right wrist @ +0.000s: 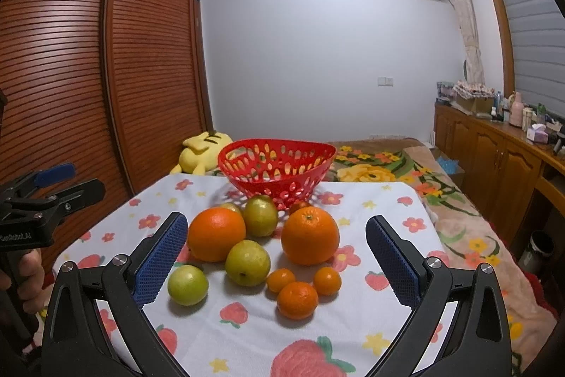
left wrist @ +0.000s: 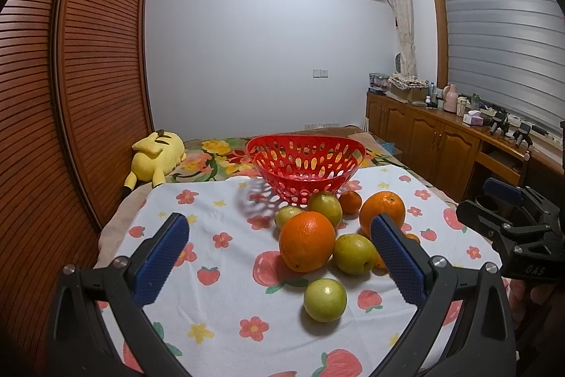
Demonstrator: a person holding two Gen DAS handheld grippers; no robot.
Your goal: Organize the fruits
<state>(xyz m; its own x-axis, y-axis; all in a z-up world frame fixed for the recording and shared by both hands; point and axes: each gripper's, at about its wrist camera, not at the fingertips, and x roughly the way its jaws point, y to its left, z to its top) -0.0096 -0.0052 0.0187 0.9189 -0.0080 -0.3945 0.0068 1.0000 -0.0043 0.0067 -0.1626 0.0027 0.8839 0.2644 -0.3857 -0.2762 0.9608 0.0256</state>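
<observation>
The left gripper (left wrist: 279, 257) hovers above the flowered cloth (left wrist: 219, 299) with its blue-padded fingers spread wide and nothing between them; the right gripper (right wrist: 277, 257) hangs the same way, fingers well apart and empty. The fruit sits loose on the cloth in a cluster, all of it outside the red basket (right wrist: 277, 170), which stands at 12 o'clock behind the pile with no fruit showing through its holes. In the right wrist view, two big oranges lie side by side, one at 10 o'clock (right wrist: 216, 234) of the cluster's middle and the other at 2 o'clock (right wrist: 310, 235), with a green fruit (right wrist: 260, 215) between and behind them, just in front of the basket. A second green fruit (right wrist: 248, 263) rests at the centre, touching the left orange, and a third (right wrist: 187, 285) lies at 8 o'clock, just beside the right gripper's left finger. Three small mandarins (right wrist: 297, 300) bunch together at 5 o'clock. In the left wrist view the right gripper shows at 3 o'clock, and a yellow plush toy (left wrist: 157, 158) lies on the bed at 10 o'clock, beside the louvred wardrobe (left wrist: 91, 87).
</observation>
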